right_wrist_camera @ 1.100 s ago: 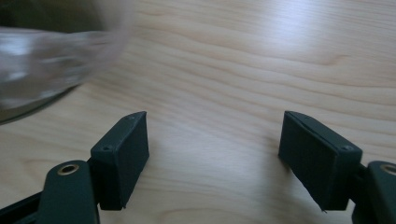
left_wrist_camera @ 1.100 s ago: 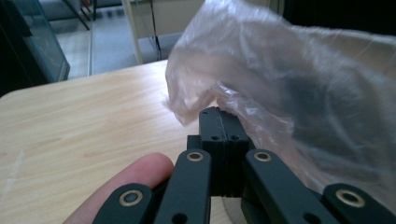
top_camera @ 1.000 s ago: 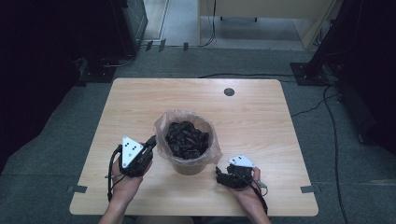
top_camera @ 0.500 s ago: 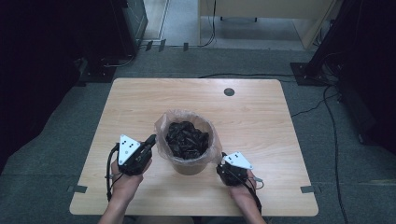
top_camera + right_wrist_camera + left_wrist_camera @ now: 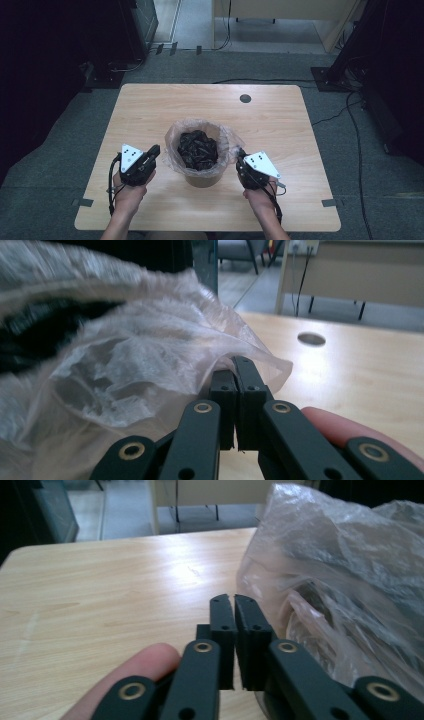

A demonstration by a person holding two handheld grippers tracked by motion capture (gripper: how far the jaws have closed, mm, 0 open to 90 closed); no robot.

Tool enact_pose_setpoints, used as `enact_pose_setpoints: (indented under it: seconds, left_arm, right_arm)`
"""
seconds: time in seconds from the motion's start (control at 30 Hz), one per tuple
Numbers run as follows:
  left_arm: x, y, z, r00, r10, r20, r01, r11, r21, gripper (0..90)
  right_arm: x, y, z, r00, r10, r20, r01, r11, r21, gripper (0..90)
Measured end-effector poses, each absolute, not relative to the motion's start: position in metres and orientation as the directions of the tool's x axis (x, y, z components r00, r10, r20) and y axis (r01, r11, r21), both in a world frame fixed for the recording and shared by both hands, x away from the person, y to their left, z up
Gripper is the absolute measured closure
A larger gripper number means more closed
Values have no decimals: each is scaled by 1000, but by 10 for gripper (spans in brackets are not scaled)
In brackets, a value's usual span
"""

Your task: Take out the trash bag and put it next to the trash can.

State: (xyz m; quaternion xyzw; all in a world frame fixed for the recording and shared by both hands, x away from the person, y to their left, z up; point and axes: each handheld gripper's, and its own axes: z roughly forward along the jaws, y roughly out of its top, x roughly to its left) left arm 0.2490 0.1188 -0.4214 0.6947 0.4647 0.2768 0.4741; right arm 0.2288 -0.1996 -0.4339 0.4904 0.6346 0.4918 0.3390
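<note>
A round brown bin (image 5: 202, 177) lined with a crinkled clear plastic bag (image 5: 172, 145) is seen standing on the light wooden surface (image 5: 150, 107), near the middle of its near edge. The bin is filled with a heap of black crumpled material (image 5: 198, 150); what it is made of cannot be told.

The left claw (image 5: 155, 150) is held just beside the bag's left side, its jaws brought together with nothing between them; in the left gripper view (image 5: 233, 600) a thin slit is seen between the tips, and the bag (image 5: 345, 580) bulges to their right without clear contact.

The right claw (image 5: 239, 152) is held against the bag's right side. In the right gripper view (image 5: 235, 367) the jaws are seen closed, and a fold of the bag's rim (image 5: 200, 347) drapes over the tips; whether film is pinched cannot be told.

A dark round hole (image 5: 245, 98) in the surface is noted toward the far edge, also visible in the right gripper view (image 5: 311, 338).
</note>
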Motion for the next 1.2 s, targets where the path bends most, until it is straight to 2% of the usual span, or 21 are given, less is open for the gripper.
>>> enact_pose_setpoints:
  seconds: [0.07, 0.13, 0.27, 0.3, 0.33, 0.53, 0.67, 0.83, 1.2]
  left_arm:
    - [249, 118, -422, 421, 906, -52, 387, -128, 913, 799]
    - [249, 116, -427, 430, 902, -35, 412, -161, 897, 690]
    - [249, 118, -431, 423, 905, -49, 445, -160, 881, 624]
    - [249, 118, -433, 423, 905, -46, 458, -169, 873, 565]
    - [249, 116, -435, 415, 910, -18, 466, -195, 863, 565]
    - [245, 93, -459, 404, 911, 77, 487, -286, 825, 384]
    - [240, 87, -462, 424, 897, 127, 457, -333, 825, 346]
    - [242, 92, -476, 423, 889, 176, 492, -388, 779, 307]
    - [240, 95, -485, 462, 876, 136, 500, -384, 777, 296]
  right_arm:
    - [229, -198, -430, -288, 956, 54, 279, 30, 960, 898]
    - [229, -195, -420, -298, 953, 51, 258, 29, 966, 897]
    - [229, -192, -414, -307, 951, 42, 242, 35, 970, 897]
    - [228, -191, -412, -310, 950, 40, 237, 36, 971, 897]
    - [228, -191, -412, -310, 950, 40, 237, 36, 971, 897]
    - [231, -190, -413, -315, 948, 50, 247, 31, 969, 895]
    - [231, -189, -411, -318, 946, 55, 246, 26, 969, 891]
    - [231, -192, -409, -317, 947, 58, 245, 23, 969, 891]
    - [233, -194, -413, -314, 947, 65, 256, 19, 966, 888]
